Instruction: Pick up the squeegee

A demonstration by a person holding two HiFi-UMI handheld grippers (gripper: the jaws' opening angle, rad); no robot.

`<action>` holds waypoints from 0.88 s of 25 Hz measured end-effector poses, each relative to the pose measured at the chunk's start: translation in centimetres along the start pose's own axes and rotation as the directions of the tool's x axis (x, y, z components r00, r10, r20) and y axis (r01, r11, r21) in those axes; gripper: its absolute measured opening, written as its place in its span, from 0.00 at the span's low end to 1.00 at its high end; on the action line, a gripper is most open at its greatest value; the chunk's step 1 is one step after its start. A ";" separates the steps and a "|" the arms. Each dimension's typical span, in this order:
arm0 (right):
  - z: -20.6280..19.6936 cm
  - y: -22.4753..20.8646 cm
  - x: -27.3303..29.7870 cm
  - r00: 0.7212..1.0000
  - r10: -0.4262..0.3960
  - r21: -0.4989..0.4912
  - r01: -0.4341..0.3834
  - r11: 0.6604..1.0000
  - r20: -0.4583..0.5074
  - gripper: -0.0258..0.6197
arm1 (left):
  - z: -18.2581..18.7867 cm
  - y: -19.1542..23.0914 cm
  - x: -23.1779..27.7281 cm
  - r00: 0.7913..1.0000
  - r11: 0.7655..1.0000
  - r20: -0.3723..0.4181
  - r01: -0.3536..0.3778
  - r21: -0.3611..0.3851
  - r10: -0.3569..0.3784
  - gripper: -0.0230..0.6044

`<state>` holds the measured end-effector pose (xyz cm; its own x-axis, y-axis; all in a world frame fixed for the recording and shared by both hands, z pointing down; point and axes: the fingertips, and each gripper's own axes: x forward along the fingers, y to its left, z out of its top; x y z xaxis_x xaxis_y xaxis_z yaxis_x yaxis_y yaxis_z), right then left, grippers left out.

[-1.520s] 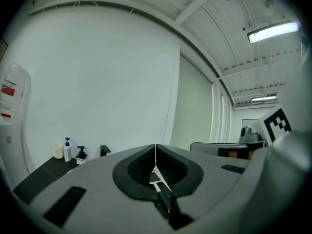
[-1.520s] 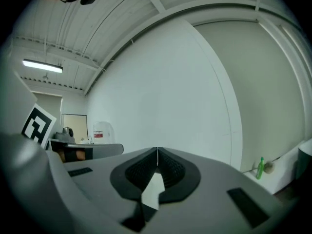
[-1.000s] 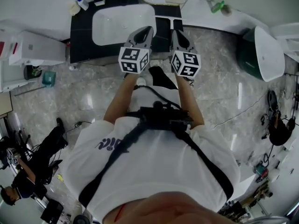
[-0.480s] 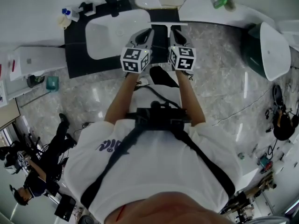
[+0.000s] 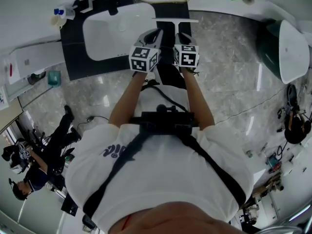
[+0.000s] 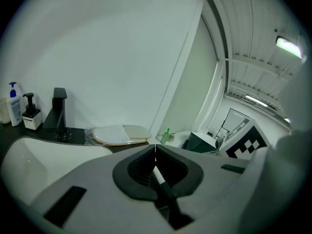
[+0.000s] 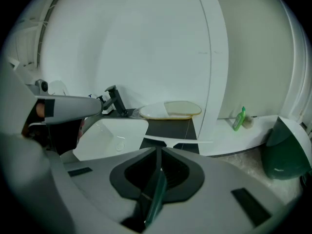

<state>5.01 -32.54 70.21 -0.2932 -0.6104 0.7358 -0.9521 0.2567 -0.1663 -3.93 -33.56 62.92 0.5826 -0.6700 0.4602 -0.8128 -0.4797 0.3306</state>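
Since a second ago both grippers have sunk toward the black counter (image 5: 73, 50), and the squeegee (image 5: 176, 21) now shows plainly ahead of them. In the head view it lies on the counter's right end, just beside the white sink (image 5: 112, 35). Its pale blade lies crosswise and its handle runs back toward me.

My right gripper (image 5: 181, 34) hangs just short of it, with its tips in line with the handle. From above, the handle's end seems to meet those tips, and I cannot tell whether they touch. In the right gripper view the blade (image 7: 176, 141) stretches across just beyond the tips (image 7: 158, 151), with a strip of dark counter showing between. That claw is pressed together with nothing in it.

My left gripper (image 5: 152, 32) sits close beside the right one, over the sink's near right corner and left of the squeegee. Its own view shows its jaws (image 6: 155, 149) closed and empty, pointing past the black faucet (image 6: 59, 112) toward the wall.
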 end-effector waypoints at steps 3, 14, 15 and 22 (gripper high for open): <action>-1.3 -0.3 1.6 0.999 0.012 0.013 -0.012 1.000 -0.034 0.08 | -0.9 0.5 1.0 1.000 1.000 -0.028 -0.006 -0.009 0.006 0.06; -3.4 -1.8 6.4 0.993 0.002 0.027 0.001 1.000 -0.120 0.26 | -3.0 2.1 3.2 0.995 0.998 -0.101 -0.032 -0.046 0.028 0.06; -3.3 -1.9 6.7 0.993 -0.002 0.031 0.006 1.000 -0.122 0.26 | -3.1 2.2 3.3 0.994 0.998 -0.104 -0.035 -0.049 0.029 0.06; -2.8 -2.6 8.5 0.987 -0.058 0.074 0.069 0.995 -0.148 0.25 | -3.2 3.3 3.8 0.993 0.996 -0.109 -0.054 -0.077 0.045 0.06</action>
<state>5.26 -36.26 78.74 -0.2214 -0.5064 0.8334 -0.9740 0.1575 -0.1631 -4.38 -35.89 68.37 0.5420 -0.6254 0.5613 -0.8403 -0.3982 0.3678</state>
